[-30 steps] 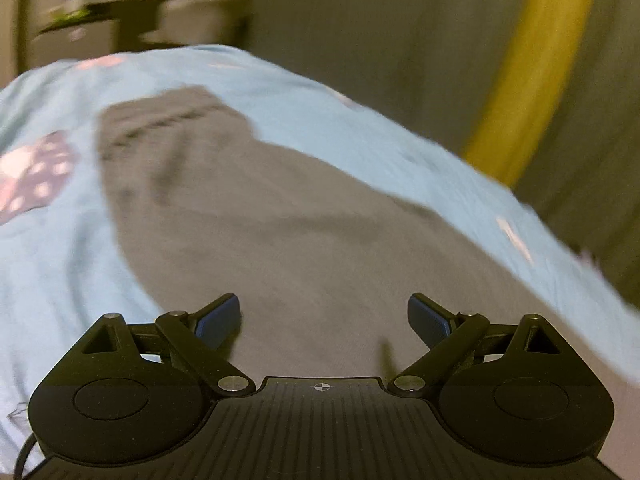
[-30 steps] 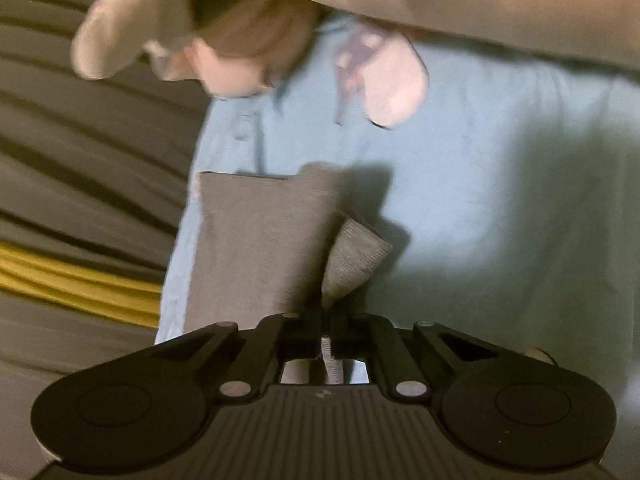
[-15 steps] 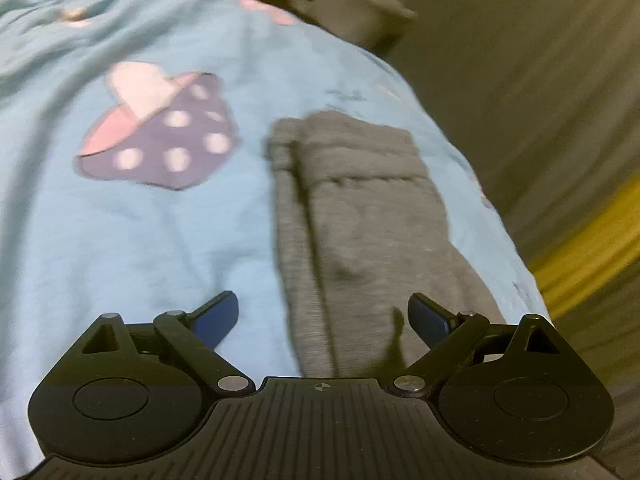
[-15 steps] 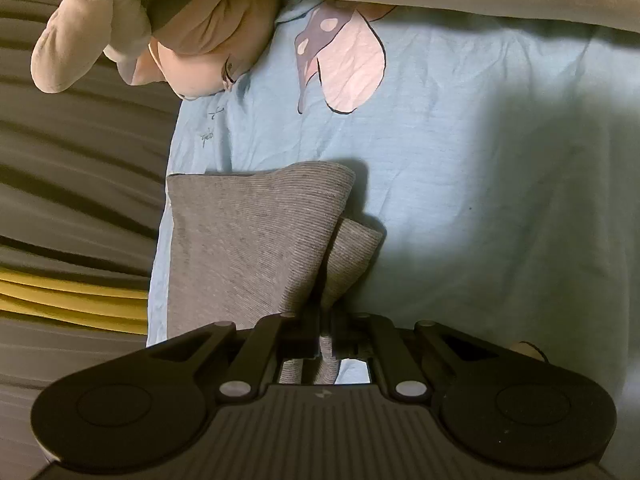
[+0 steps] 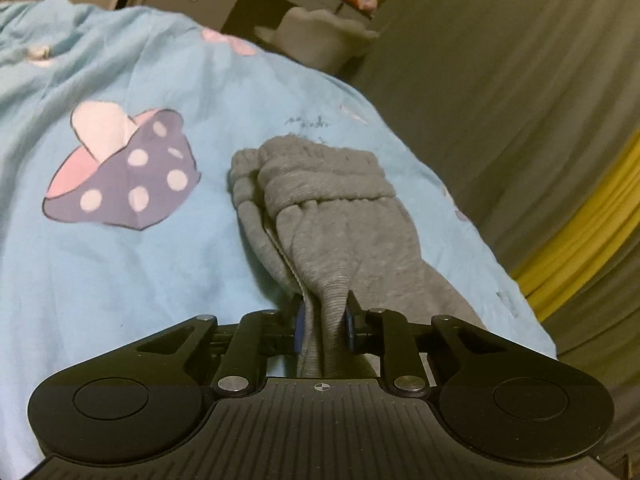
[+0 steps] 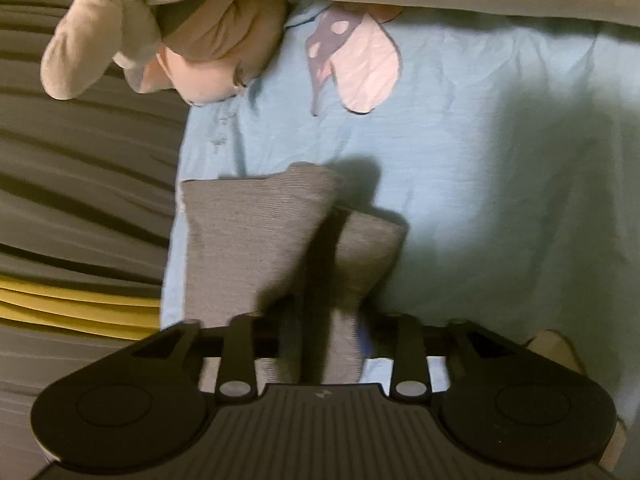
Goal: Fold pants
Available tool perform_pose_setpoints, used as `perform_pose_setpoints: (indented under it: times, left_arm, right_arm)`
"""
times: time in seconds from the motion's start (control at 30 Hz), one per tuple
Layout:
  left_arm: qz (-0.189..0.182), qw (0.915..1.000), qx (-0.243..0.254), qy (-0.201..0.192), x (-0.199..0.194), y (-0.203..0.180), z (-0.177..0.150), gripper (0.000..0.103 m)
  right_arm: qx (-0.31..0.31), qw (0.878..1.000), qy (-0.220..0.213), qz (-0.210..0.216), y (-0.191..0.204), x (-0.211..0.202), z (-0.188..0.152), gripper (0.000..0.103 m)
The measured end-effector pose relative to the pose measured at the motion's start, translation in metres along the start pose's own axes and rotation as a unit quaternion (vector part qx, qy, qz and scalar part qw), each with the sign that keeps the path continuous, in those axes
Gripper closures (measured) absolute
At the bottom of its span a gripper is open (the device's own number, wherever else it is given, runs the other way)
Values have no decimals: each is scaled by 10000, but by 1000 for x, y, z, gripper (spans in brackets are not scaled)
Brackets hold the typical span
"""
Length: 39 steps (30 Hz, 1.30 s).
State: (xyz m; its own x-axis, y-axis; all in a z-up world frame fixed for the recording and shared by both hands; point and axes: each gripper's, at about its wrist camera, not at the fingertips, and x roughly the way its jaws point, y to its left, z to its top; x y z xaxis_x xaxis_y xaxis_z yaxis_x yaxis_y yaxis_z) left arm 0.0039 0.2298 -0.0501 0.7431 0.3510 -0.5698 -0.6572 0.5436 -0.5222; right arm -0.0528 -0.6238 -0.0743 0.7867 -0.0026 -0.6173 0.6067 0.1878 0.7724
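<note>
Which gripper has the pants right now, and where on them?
The left gripper is closing on a bunched fold of the grey pants, below the waistband. The right gripper is opening, fabric between its jaws.

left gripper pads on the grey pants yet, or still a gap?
Touching. The left wrist view shows the left gripper closing, both blue pads pressed against a raised fold of the grey pants bunched between them, no gap visible.
</note>
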Motion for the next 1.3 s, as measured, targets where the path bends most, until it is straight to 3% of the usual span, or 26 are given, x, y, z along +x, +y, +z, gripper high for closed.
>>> perform_pose_setpoints:
  times: [0.07, 0.13, 0.17, 0.3, 0.37, 0.47, 0.53, 0.63, 0.83, 0.93, 1.03, 1.2, 1.3]
  left_arm:
    - [65, 10000, 15, 44, 3, 0, -1, 81]
    - [250, 9993, -50, 276, 13, 2, 0, 70]
    - [348, 9986, -143, 384, 16, 5, 0, 60]
    - [236, 9983, -392, 372, 14, 12, 1, 54]
    - [349, 9986, -312, 237, 7, 8, -1, 43]
    - [490, 9978, -453, -21, -6, 11, -1, 26]
    - [503, 9961, -704, -146, -14, 19, 0, 24]
    - [424, 9925, -1126, -196, -24, 32, 1, 22]
    - [83, 9931, -1148, -233, -49, 32, -1, 21]
    - [-109, 9963, -843, -125, -60, 22, -4, 18]
    - [-261, 9986, -459, -23, -73, 11, -9, 17]
    - [-368, 9990, 251, 102, -98, -20, -25, 6]
    - [-766, 9959, 408, 241, -106, -40, -38, 2]
  right_arm:
    - [-103, 9999, 2, 33, 4, 1, -1, 48]
    - [-195, 9998, 11, 9, 8, 3, -1, 45]
    - [-212, 9998, 14, -5, 9, 4, -1, 45]
    - [-209, 9998, 15, 29, 8, 4, 1, 47]
    - [-170, 9998, 51, -53, 4, 5, 2, 66]
    - [69, 9999, 103, -3, -9, 4, 5, 84]
    - [273, 9995, 155, 79, -20, 3, 7, 94]
    - [690, 9967, 220, 377, -39, 2, 8, 98]
    - [1074, 9909, 320, 750, -55, 1, 6, 96]
    - [1083, 9908, 365, 722, -55, -2, 7, 93]
    - [997, 9916, 379, 737, -52, -8, 7, 84]
    - [803, 9936, 343, 713, -48, -16, 9, 71]
    - [733, 9945, 286, 697, -46, -19, 11, 65]
